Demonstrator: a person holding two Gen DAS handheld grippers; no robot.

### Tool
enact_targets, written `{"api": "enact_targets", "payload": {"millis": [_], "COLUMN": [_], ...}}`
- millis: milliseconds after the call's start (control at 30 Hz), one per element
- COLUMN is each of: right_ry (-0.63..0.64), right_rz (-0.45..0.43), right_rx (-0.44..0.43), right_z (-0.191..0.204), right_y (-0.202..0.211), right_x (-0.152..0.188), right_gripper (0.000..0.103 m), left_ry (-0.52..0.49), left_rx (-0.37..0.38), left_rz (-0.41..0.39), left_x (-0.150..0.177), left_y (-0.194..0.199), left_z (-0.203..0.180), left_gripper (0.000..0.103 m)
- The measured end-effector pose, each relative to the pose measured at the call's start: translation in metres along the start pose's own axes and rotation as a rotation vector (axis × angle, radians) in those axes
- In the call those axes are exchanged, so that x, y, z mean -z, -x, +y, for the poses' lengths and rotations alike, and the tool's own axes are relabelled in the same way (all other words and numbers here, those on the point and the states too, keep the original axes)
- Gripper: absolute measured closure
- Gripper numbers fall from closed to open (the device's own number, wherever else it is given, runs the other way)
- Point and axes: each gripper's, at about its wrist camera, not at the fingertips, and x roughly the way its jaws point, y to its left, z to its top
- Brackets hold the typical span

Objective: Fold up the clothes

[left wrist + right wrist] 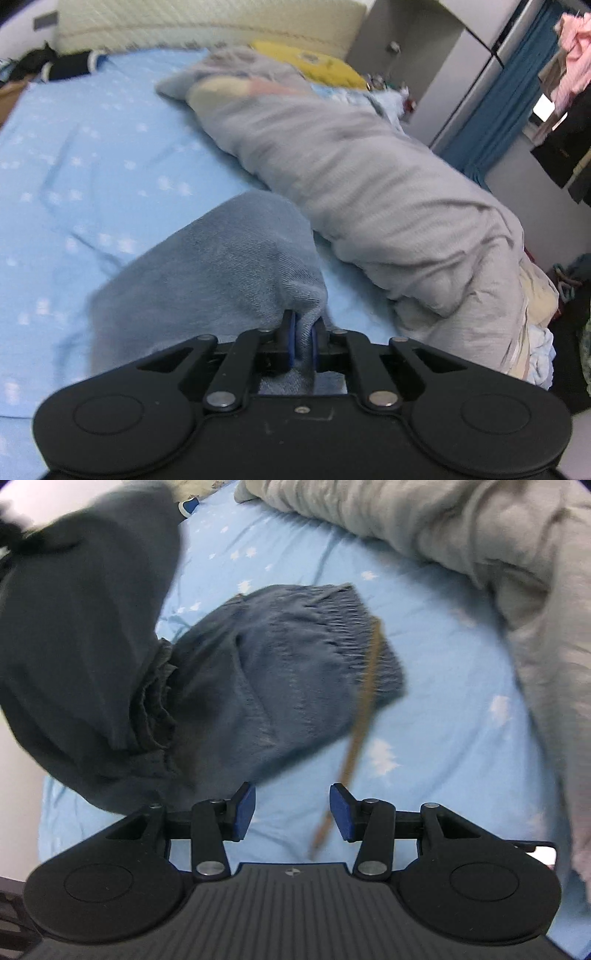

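Note:
A blue-grey pair of trousers [221, 266] hangs from my left gripper [303, 341], which is shut on a fold of the fabric above the light blue bed sheet [74, 155]. In the right wrist view the same trousers [266, 672] hang lifted over the sheet, with the gathered elastic waistband [347, 627] at the far end and a brown drawstring [364, 701] dangling down. My right gripper [291, 810] is open and empty, just below the garment's lower edge, with the drawstring passing in front of its right pad [341, 808].
A rolled grey duvet [369, 177] lies along the right side of the bed and also shows in the right wrist view [498, 554]. A yellow pillow [314, 62] sits by the headboard. A blue curtain [498, 103] and hanging clothes [569, 110] stand beyond the bed.

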Motion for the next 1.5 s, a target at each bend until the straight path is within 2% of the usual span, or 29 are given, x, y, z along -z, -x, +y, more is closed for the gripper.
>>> {"api": "enact_targets", "payload": {"millis": [100, 233, 400, 467, 567, 667, 733, 867, 933, 1067, 1133, 1167, 1267, 1400, 1500], "right_ry": [-0.008, -0.043, -0.057, -0.055, -0.041, -0.023, -0.021, -0.023, -0.021, -0.025, -0.018, -0.014, -0.027, -0.038, -0.043], "right_rz": [0.008, 0.028, 0.06, 0.07, 0.072, 0.059, 0.046, 0.017, -0.004, -0.057, -0.076, -0.085, -0.069, -0.028, 0.012], "right_rx": [0.022, 0.026, 0.044, 0.049, 0.043, 0.022, 0.004, -0.022, -0.047, -0.116, -0.133, -0.138, -0.146, -0.162, -0.137], "right_z": [-0.018, -0.037, -0.053, -0.057, -0.057, -0.057, -0.057, -0.054, -0.055, -0.06, -0.06, -0.06, -0.058, -0.052, -0.05], "right_y": [0.006, 0.013, 0.022, 0.027, 0.036, 0.042, 0.046, 0.054, 0.055, 0.052, 0.044, 0.039, 0.016, -0.023, -0.056], "right_x": [0.014, 0.032, 0.048, 0.051, 0.048, 0.038, 0.03, 0.007, -0.008, -0.043, -0.062, -0.071, -0.101, -0.136, -0.155], "right_gripper": [0.055, 0.055, 0.055, 0.055, 0.055, 0.055, 0.055, 0.055, 0.055, 0.054, 0.048, 0.041, 0.036, 0.023, 0.019], "left_ry": [-0.03, -0.043, -0.056, -0.028, 0.014, 0.054, 0.073, 0.116, 0.133, 0.193, 0.233, 0.242, 0.285, 0.313, 0.325], "left_rx": [-0.008, -0.054, -0.103, -0.105, -0.055, 0.012, 0.032, 0.051, 0.031, -0.032, -0.069, -0.095, -0.167, -0.193, -0.199], "left_rz": [0.051, 0.124, 0.177, 0.176, 0.181, 0.203, 0.196, 0.141, 0.106, 0.051, 0.023, 0.018, 0.025, 0.047, 0.081], "left_x": [0.007, 0.034, 0.062, 0.066, 0.067, 0.065, 0.066, 0.071, 0.073, 0.075, 0.075, 0.075, 0.075, 0.076, 0.083], "left_y": [-0.056, -0.126, -0.176, -0.174, -0.165, -0.148, -0.134, -0.091, -0.069, -0.035, -0.025, -0.025, -0.031, -0.05, -0.07], "left_z": [-0.029, -0.056, -0.068, -0.066, -0.064, -0.062, -0.06, -0.041, -0.025, 0.022, 0.05, 0.063, 0.104, 0.141, 0.16], "left_gripper": [0.098, 0.098, 0.098, 0.097, 0.087, 0.072, 0.052, 0.05, 0.045, 0.044, 0.042, 0.042, 0.042, 0.041, 0.041]}}
